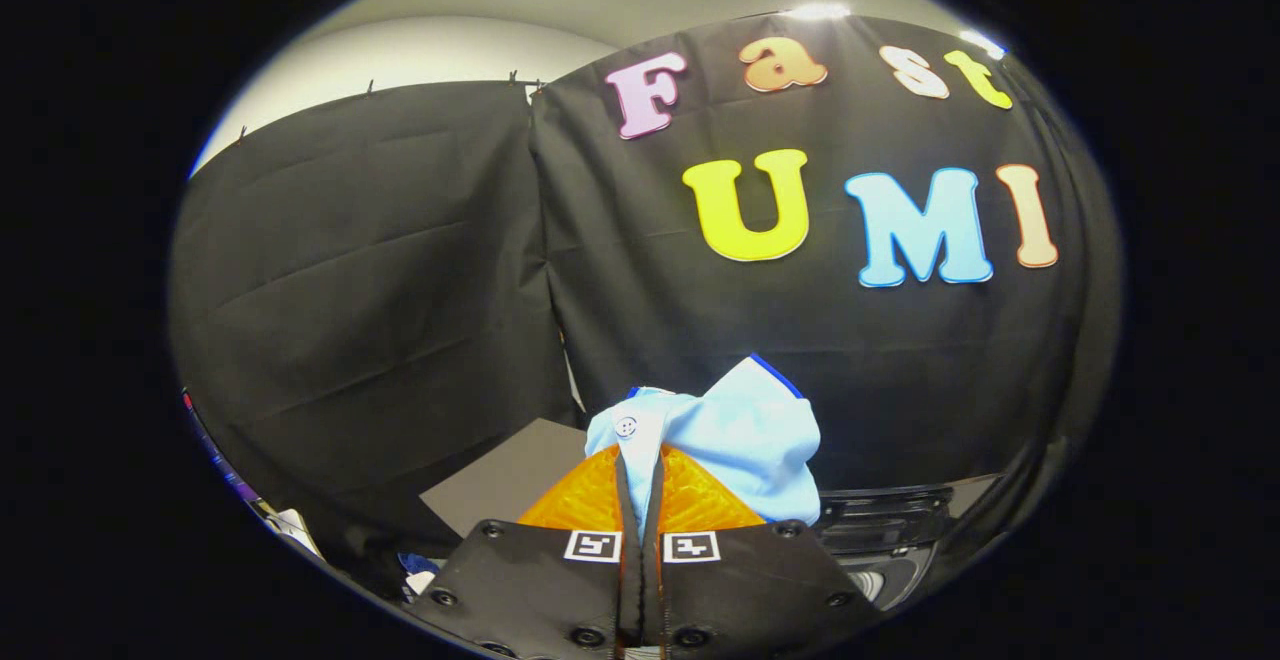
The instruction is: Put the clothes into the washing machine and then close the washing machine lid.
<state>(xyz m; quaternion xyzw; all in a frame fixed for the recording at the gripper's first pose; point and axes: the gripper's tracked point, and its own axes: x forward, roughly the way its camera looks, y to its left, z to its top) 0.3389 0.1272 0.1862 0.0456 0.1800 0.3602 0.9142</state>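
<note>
Holding the light blue shirt [735,430] pinched between both orange fingers [585,495], your gripper [640,485] carries it high, likely to clear the washing machine [890,530] just beyond.

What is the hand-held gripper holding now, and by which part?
The hand-held gripper is shut on a light blue shirt, pinched at its buttoned edge.

fisheye rides the claw [640,485] — facing level, close to the booth's cloth wall [400,270].
</note>
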